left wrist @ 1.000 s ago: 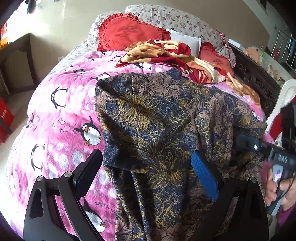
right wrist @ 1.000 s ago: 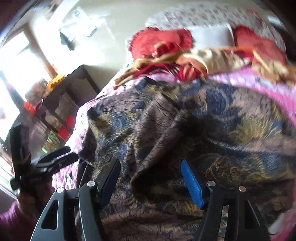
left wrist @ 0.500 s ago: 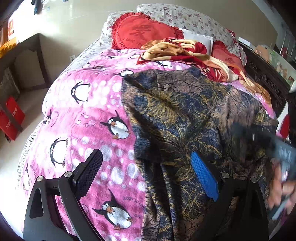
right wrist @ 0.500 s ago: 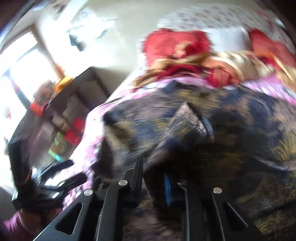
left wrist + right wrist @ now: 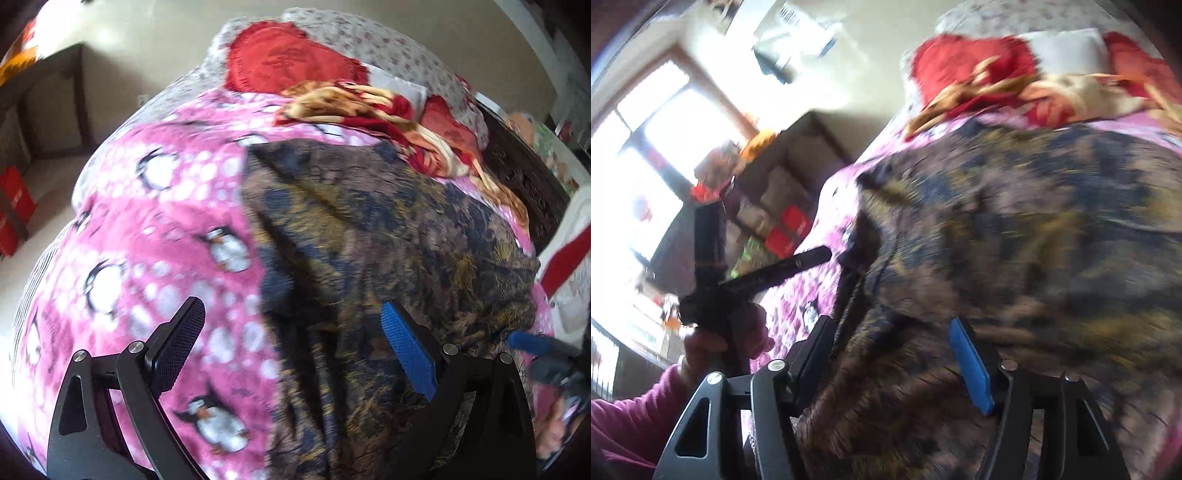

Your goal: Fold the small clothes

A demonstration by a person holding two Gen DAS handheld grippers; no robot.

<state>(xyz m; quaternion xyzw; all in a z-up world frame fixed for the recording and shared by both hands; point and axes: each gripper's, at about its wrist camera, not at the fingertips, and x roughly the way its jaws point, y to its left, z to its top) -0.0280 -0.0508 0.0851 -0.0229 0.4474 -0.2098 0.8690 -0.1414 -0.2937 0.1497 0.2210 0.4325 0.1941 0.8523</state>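
Observation:
A dark garment (image 5: 369, 229) with a navy, gold and brown flower print lies spread on the pink penguin blanket (image 5: 166, 229). My left gripper (image 5: 290, 308) hovers open above the garment's left edge, one finger over the blanket and the blue pad over the cloth. In the right wrist view, my right gripper (image 5: 892, 323) is low over a bunched fold of the garment (image 5: 1034, 221). Its jaws are opening, with cloth lying between the pads but not pinched. The left gripper (image 5: 834, 256) shows there at the left, held by a hand in a magenta sleeve. The right gripper (image 5: 535, 347) peeks in at the left wrist view's right edge.
Red pillows (image 5: 288, 59) and a crumpled orange and red blanket (image 5: 369, 107) lie at the head of the bed. A dark carved bed frame (image 5: 517, 173) runs along the right. Dark shelves (image 5: 44, 103) and a red box (image 5: 11, 206) stand on the floor to the left.
The right gripper closed on a fold of the garment half a second ago and has since opened, leaving the fold bunched between its pads. The left gripper stayed open and barely moved.

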